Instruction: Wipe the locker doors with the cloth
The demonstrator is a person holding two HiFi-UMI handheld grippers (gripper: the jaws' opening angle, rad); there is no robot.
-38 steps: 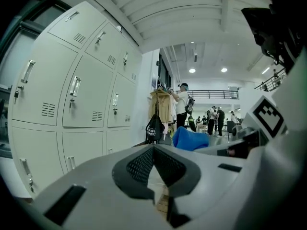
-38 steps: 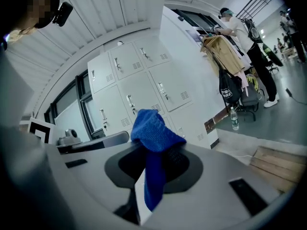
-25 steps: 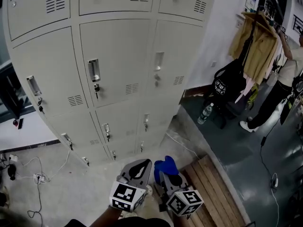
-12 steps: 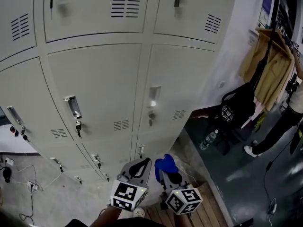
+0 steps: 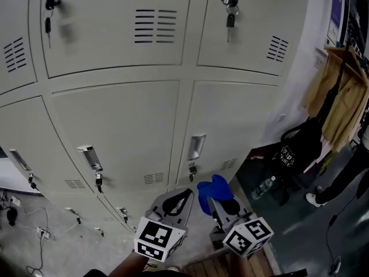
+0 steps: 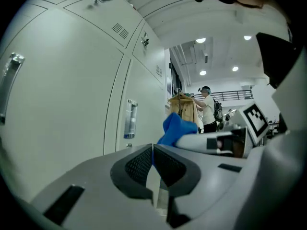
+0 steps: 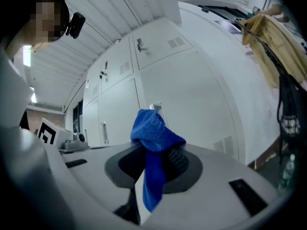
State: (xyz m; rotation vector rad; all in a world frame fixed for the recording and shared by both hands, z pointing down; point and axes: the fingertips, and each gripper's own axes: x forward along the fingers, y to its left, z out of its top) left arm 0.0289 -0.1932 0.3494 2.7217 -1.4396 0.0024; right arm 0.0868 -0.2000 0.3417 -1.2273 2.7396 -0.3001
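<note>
A bank of pale grey locker doors (image 5: 121,131) fills the head view, each with a handle, a key lock and vent slots. My right gripper (image 5: 222,201) is shut on a blue cloth (image 5: 213,190), which bunches above its jaws (image 7: 154,131) and hangs down between them. It is held low, in front of the lower right door (image 5: 230,126), apart from it. My left gripper (image 5: 176,202) is just to its left, jaws closed together with nothing between them (image 6: 152,159). The blue cloth (image 6: 177,127) shows beyond the left gripper in its own view.
At the right, beige coats (image 5: 340,97) hang on a rack above a black bag (image 5: 300,154) and a water bottle (image 5: 262,187). A person (image 6: 207,107) stands by the coats. Cables (image 5: 23,229) lie on the floor at lower left. Wooden slats (image 5: 202,268) are underfoot.
The view has tilted up and closer to the lockers, so upper doors now fill the frame. Both grippers have risen slightly, the right one shifting rightward with the cloth.
</note>
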